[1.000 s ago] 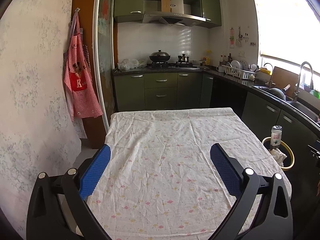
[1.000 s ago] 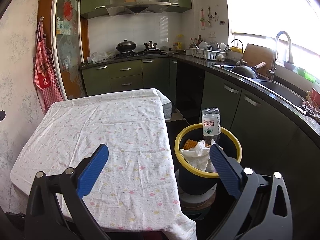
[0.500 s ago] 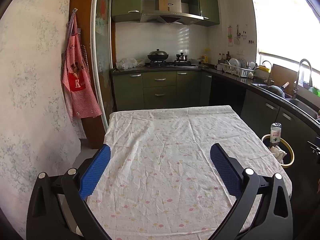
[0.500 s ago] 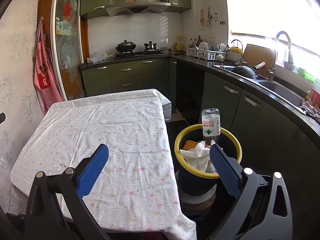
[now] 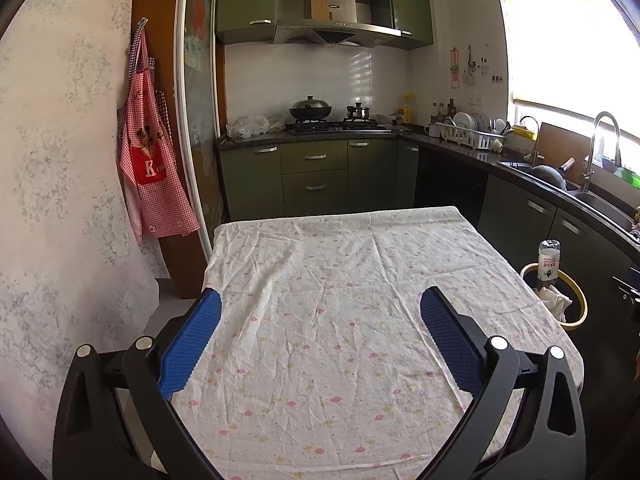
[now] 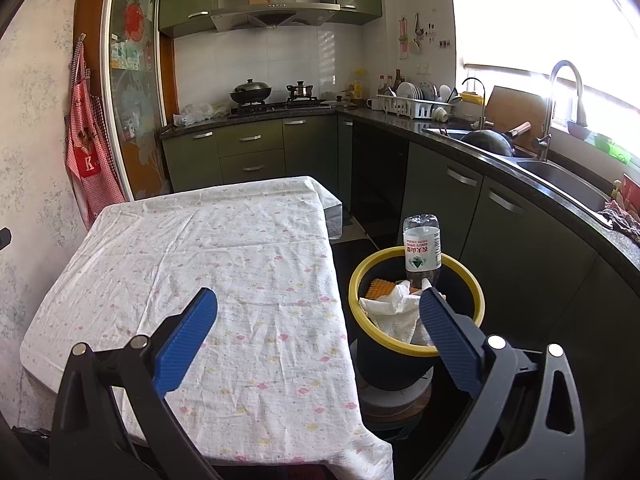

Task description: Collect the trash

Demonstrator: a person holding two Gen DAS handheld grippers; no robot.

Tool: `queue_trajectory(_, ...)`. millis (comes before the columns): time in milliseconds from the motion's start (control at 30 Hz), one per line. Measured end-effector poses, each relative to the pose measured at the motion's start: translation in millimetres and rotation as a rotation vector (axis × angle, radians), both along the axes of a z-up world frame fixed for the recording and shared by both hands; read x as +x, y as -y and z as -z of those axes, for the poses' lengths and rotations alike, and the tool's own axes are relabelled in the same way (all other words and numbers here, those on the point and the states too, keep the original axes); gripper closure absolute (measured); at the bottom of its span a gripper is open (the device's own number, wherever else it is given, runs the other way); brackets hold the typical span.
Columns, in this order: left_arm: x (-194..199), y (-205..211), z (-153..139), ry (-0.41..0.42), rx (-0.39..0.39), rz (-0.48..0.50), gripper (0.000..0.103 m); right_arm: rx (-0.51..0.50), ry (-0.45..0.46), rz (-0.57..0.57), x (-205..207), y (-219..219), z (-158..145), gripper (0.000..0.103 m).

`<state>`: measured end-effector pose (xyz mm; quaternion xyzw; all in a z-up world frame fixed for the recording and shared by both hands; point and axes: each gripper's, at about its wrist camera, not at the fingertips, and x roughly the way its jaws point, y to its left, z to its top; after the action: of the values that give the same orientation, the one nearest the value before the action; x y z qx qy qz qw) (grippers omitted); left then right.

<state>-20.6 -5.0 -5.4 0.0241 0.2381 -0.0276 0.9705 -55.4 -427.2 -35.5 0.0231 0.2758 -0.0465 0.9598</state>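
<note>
Apron (image 5: 154, 168): one, red check, hanging on the left wall.
Left gripper (image 5: 320, 310): up over the near part of the table, both blue pads spread wide, nothing between them.
Table (image 5: 340, 280): one, under a wrinkled floral cloth.
Stove: two pots on it, a dark wok (image 5: 310, 109) and a smaller steel pot (image 5: 358, 112) to its right.
Right gripper (image 6: 318, 306): fingers wide apart and carrying nothing; left pad over the cloth, right pad in front of the bin's near rim.
Trash bin (image 6: 474, 296): one, dark with a yellow rim, on the floor just beside the table's right edge, standing on a round base.
Plastic bottle (image 6: 422, 250): one, clear, standing in the bin cap down, its base well above the rim.
White tissue (image 6: 394, 310): crumpled paper in the bin, draped toward the near rim; can't count the pieces.
Orange piece (image 6: 380, 288): one, waffle-textured, tucked behind the tissue.
Faucets: two over the sink counter on the right, the tall one (image 6: 560, 108) nearest.
</note>
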Motion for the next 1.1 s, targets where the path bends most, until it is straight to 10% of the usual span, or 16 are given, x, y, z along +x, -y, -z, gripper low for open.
queue_trajectory(1100, 1.4, 4.0, 3.2, -0.008, 0.006, 0.014, 0.005, 0.001, -0.002, 0.003, 0.8, 2.2, 0.8, 0.007)
